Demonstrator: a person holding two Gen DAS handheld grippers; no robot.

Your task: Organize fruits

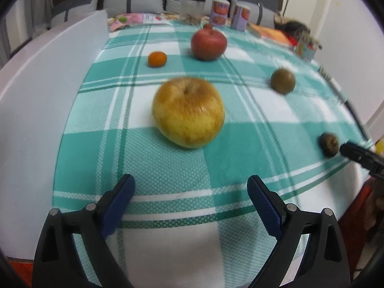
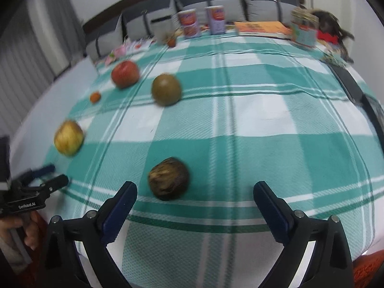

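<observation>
Currently both claws are spread wide with nothing between the pads. Left gripper [image 1: 190, 188] hovers over the green-and-white checked cloth [image 1: 240, 148], pointed down at the yellow apple [image 1: 189, 112], which sits on the cloth just ahead of the fingertips, no contact. Beyond it: small orange [image 1: 157, 59] to the left, red pomegranate [image 1: 208, 44] further back, green-brown round fruit [image 1: 283, 81] to the right, all well apart. Dark wrinkled fruit [image 1: 329, 144] sits near the cloth's right edge, with one tip of the right gripper just beside it in the left view; touching or not, can't tell. In the right wrist view the right gripper [image 2: 195, 193] is released too; the dark wrinkled fruit [image 2: 168, 178] lies just ahead of the jaws, nearer the left finger [image 2: 120, 206], not gripped. Same view shows the yellow apple [image 2: 69, 138] at far left, with the left gripper [image 2: 51, 177] below it, held by a hand [image 2: 19, 230]. White board [image 1: 48, 91] flanks the cloth on the left. Two cans [image 1: 219, 12], a book [image 1: 271, 33] and cushions [image 1: 134, 2] line the far edge. Frames are slightly blurred.
</observation>
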